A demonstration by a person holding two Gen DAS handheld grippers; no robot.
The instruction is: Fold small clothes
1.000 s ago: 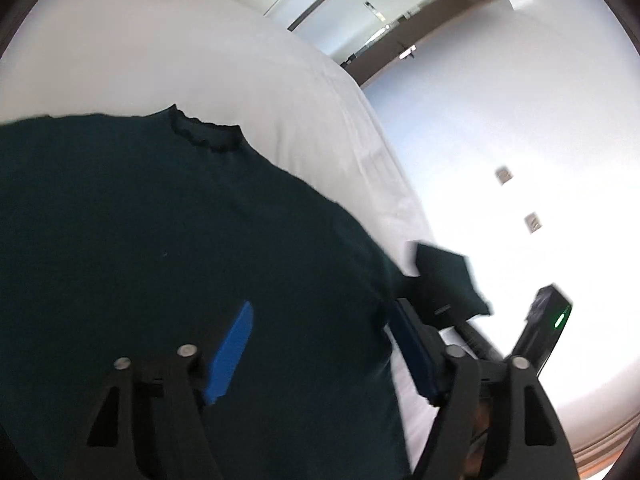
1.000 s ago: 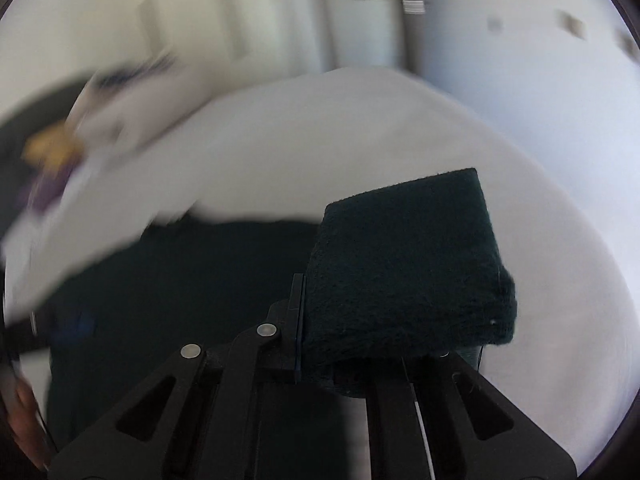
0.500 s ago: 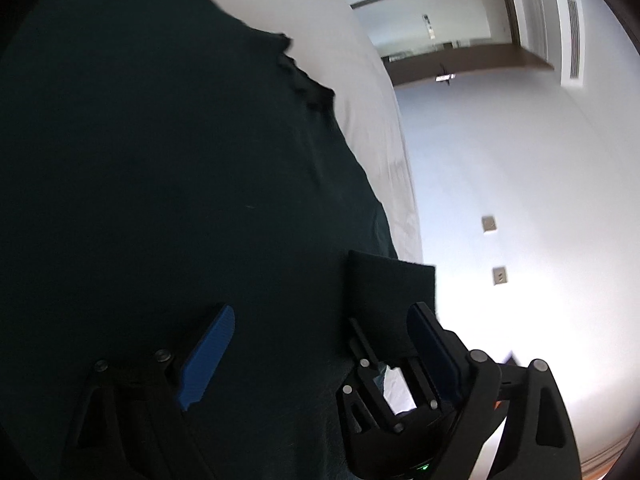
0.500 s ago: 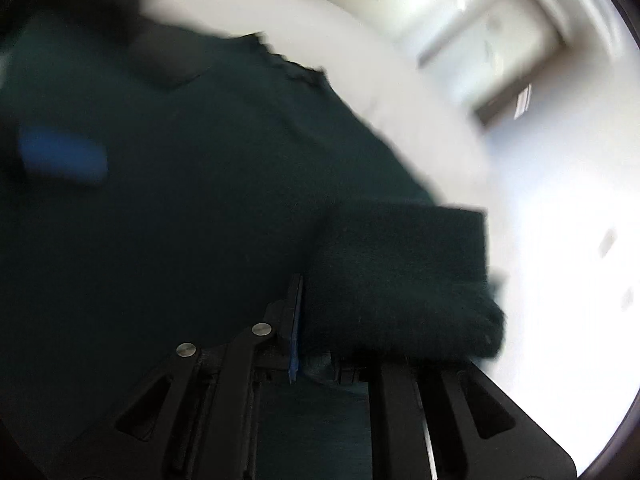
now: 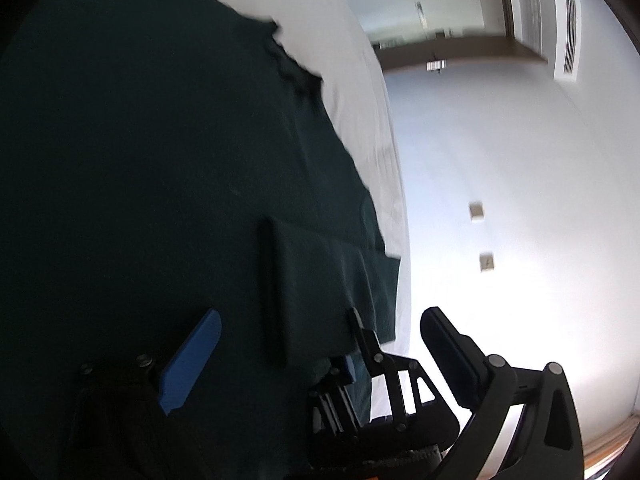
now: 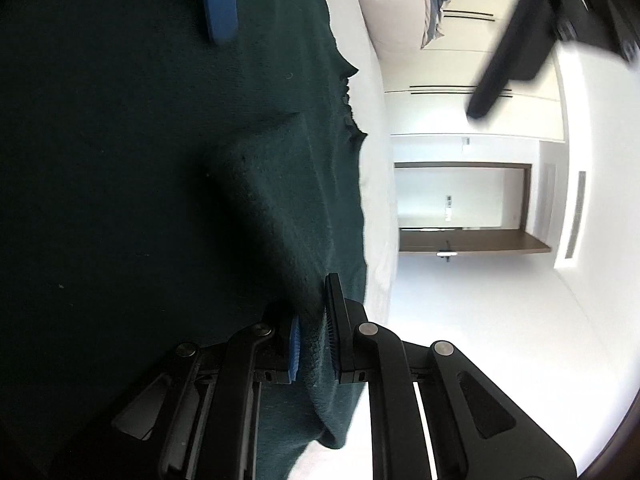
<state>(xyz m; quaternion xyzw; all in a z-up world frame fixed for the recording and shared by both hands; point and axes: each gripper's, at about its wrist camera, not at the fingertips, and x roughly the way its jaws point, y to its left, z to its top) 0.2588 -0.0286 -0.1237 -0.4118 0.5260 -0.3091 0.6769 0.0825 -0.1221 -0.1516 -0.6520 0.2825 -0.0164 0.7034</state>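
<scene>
My right hand-held gripper (image 6: 316, 340) pinches the folded sleeve (image 6: 280, 200) of the dark green top (image 6: 120, 200) at the bottom middle. My left hand-held gripper (image 5: 320, 328) has just been opening and stands wide apart over that sleeve. The top fills the left side, lying on the white bed (image 5: 360, 92).

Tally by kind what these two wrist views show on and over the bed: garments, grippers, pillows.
Garments: 1, the dark green top
Grippers: 2, the left gripper and the right gripper
Pillows: 1, the white pillow
Total: 4
</scene>
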